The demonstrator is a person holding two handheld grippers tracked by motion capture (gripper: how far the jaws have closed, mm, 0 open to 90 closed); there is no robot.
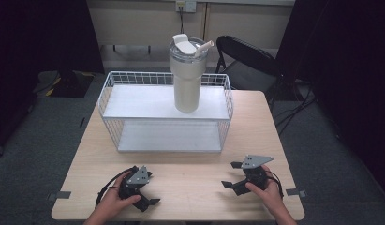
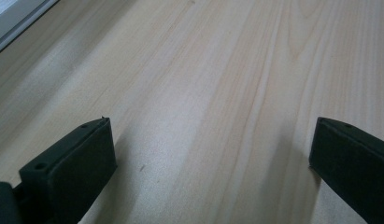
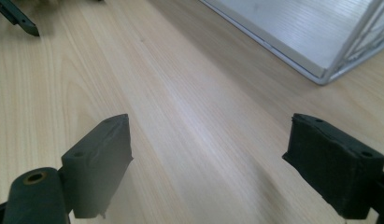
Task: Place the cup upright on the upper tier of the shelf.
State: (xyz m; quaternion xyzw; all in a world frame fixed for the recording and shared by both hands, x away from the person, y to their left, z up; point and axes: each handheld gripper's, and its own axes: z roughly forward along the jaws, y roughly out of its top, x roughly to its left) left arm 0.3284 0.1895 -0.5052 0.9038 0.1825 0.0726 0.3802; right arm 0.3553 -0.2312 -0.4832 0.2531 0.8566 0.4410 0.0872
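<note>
Nearest, the left gripper [image 1: 150, 190] and right gripper [image 1: 231, 174] rest low on the counter [image 1: 190, 173], both spread wide and holding nothing, while beyond them the tumbler [image 1: 187, 75] stands upright on the top shelf of the wire rack [image 1: 113, 124].

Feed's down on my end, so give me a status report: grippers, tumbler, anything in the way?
Left gripper and right gripper open, empty, low over the table. Tumbler upright on the wire rack's top shelf, untouched. Nothing lies between.
</note>
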